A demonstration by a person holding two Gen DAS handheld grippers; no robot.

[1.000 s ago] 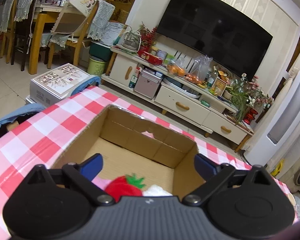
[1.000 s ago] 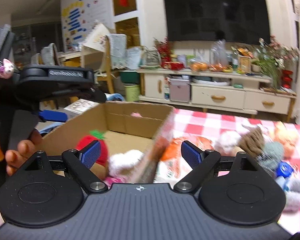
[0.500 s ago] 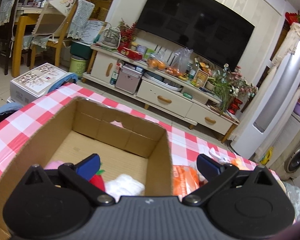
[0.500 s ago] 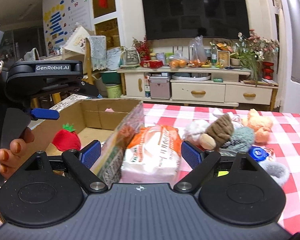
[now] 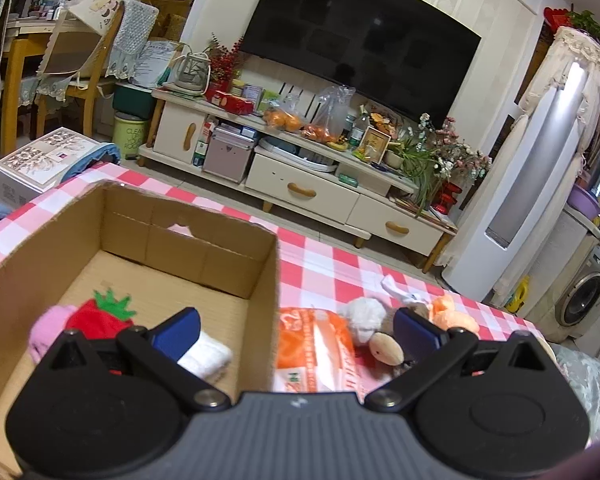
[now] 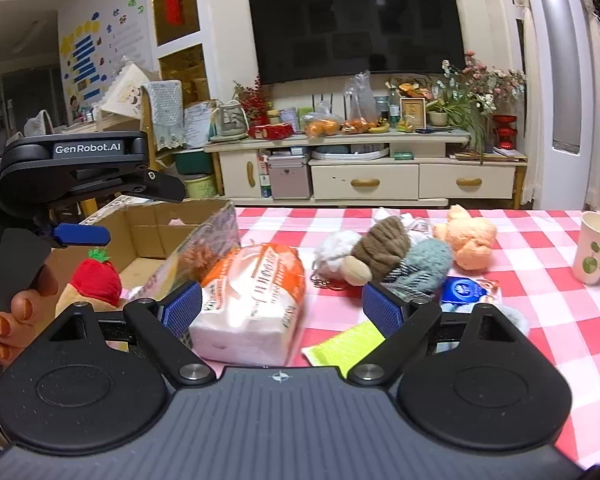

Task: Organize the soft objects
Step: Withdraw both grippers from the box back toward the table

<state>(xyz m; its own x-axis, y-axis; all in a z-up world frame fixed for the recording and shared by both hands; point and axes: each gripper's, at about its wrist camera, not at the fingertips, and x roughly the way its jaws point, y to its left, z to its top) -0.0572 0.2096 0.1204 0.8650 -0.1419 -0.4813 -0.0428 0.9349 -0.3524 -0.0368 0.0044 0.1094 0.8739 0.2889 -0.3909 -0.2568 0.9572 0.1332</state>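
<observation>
Both tools were spread wide and held nothing: the left tool (image 5: 296,330) straddled the cardboard box (image 5: 270,280) wall, the right tool (image 6: 282,308) hung over a crinkly tissue pack (image 6: 252,300). A fuzzy strawberry plush (image 5: 100,314) lay inside the box at lower left; only the right view showed the paper cup (image 6: 594,248) on the checked counter (image 6: 540,320).

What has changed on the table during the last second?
Both tools swung right, from the cardboard box toward the plush pile: left tool, right tool. Both stayed open and empty. The strawberry plush stayed in the box.
</observation>
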